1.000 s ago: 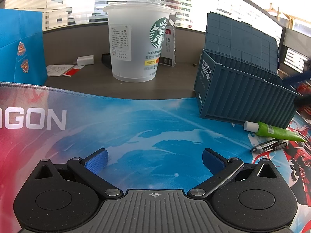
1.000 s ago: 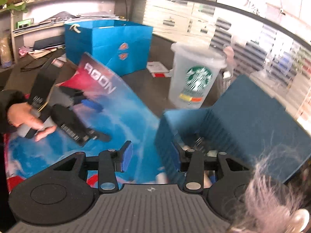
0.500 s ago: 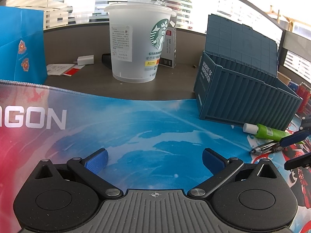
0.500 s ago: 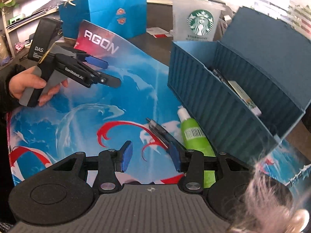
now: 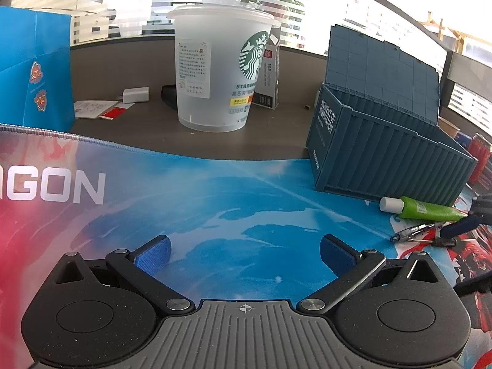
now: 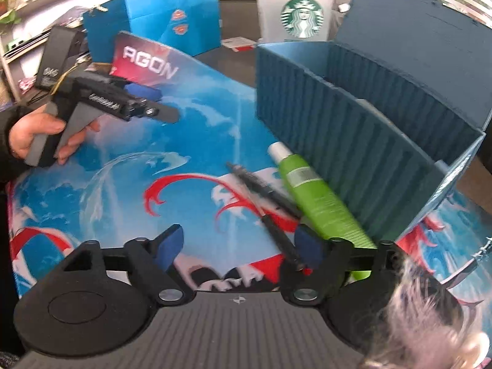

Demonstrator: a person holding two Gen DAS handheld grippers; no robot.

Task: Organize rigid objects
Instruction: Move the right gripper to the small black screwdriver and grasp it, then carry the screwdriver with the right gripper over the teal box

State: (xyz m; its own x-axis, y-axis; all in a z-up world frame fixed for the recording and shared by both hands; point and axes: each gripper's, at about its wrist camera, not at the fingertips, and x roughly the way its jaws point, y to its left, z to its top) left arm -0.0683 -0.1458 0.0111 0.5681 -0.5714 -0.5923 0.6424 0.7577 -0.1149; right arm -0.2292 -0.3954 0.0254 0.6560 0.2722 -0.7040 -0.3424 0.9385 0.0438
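A green tube [image 6: 316, 196] with a white cap lies on the printed mat against the front wall of the open blue container box [image 6: 338, 135]. Two black pens lie beside it, one [image 6: 255, 181] further out and one [image 6: 281, 240] nearer. My right gripper [image 6: 240, 246] hangs low over the mat, its jaws opening, with the nearer pen between them close to the right pad and no pad pressing on it. My left gripper [image 5: 244, 255] is open over bare mat, well left of the box [image 5: 384, 156], tube [image 5: 427, 210] and pens [image 5: 412, 232].
A large Starbucks cup [image 5: 221, 70] stands on the desk behind the mat, with a small carton beside it. A blue paper bag [image 5: 30, 73] stands at the far left. The box's lid stands upright behind it. A hand holds the left gripper [image 6: 153, 103].
My right gripper has come down from above the box to the mat beside the tube and pens, and its jaws have widened. The left gripper has not moved.
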